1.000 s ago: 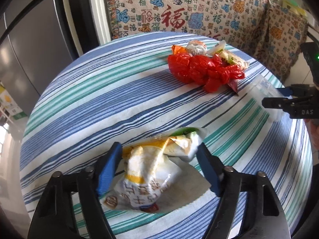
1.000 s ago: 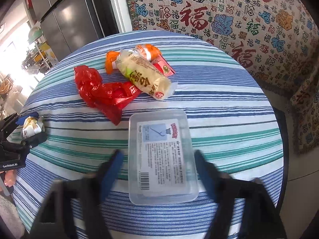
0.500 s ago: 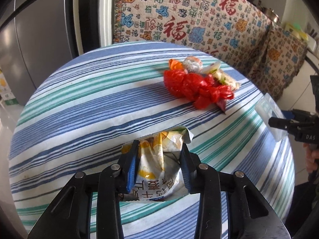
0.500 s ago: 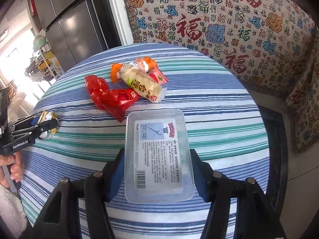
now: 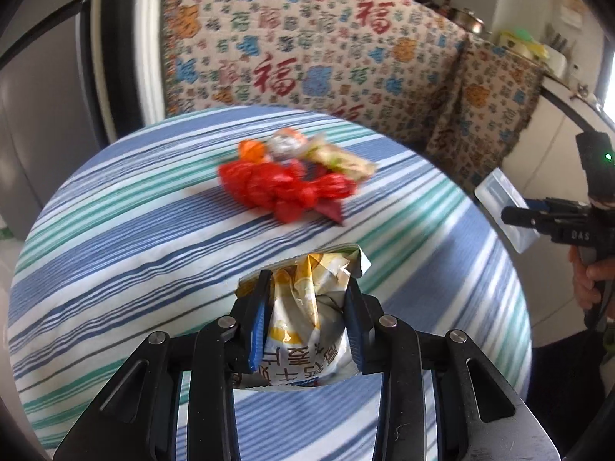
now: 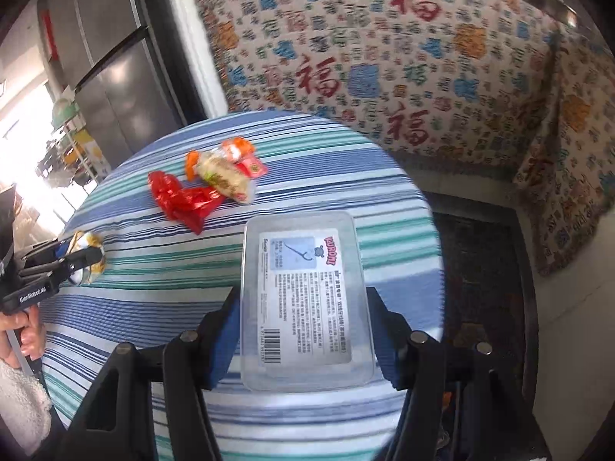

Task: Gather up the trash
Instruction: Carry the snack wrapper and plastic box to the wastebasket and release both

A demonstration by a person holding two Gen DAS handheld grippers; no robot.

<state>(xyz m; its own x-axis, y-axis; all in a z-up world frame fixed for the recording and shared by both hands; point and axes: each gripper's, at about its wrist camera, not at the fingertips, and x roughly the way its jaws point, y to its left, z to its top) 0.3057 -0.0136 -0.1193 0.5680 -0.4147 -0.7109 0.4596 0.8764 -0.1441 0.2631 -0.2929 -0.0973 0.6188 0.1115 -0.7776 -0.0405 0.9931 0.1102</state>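
My left gripper (image 5: 305, 307) is shut on a crumpled yellow and white snack wrapper (image 5: 307, 319) and holds it above the striped table (image 5: 134, 230). My right gripper (image 6: 303, 307) is shut on a clear plastic box (image 6: 305, 292) with a printed label, lifted over the table's right side. The box also shows at the right of the left wrist view (image 5: 503, 207). The left gripper with the wrapper (image 6: 86, 257) shows at the left of the right wrist view. A red plastic bag (image 5: 284, 188) lies mid-table with other wrappers behind it.
An orange wrapper (image 6: 238, 148), a pale food packet (image 6: 225, 180) and a small red packet (image 6: 253, 167) lie beside the red bag (image 6: 180, 199). A patterned cloth-covered sofa (image 6: 384, 57) stands behind the table. A fridge (image 6: 111, 77) stands at the back left.
My left gripper closed on the snack wrapper and lifted it. My right gripper closed on the clear box and raised it off the table.
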